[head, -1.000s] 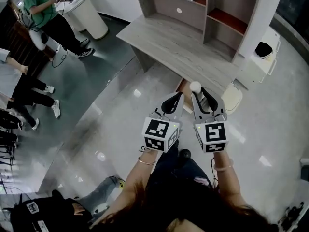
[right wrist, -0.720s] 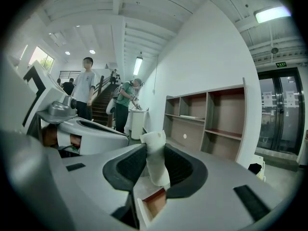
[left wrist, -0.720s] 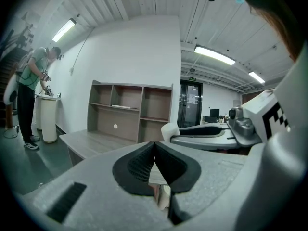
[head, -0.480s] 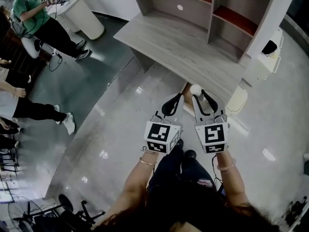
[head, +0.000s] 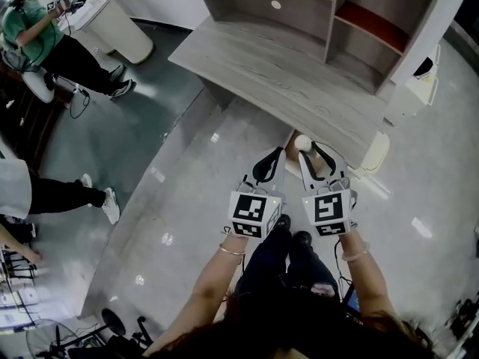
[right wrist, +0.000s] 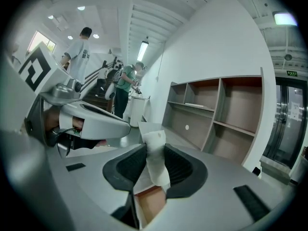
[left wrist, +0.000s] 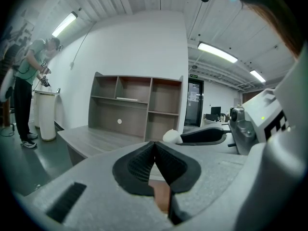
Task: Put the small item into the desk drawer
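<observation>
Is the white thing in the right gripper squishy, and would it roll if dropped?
Probably squishy: the white tissue wad looks creased and pinched narrow between the right gripper's pads. Likely very light, being thin paper. Its lumpy shape suggests it wouldn't roll far.

Left hand-held gripper [head: 275,154] shut — right hand-held gripper [head: 312,152] clamping small item [head: 302,141].

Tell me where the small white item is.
The small white item is right of centre in the head view, clamped in the right gripper near the front edge of the desk, the shut left gripper beside it.
</observation>
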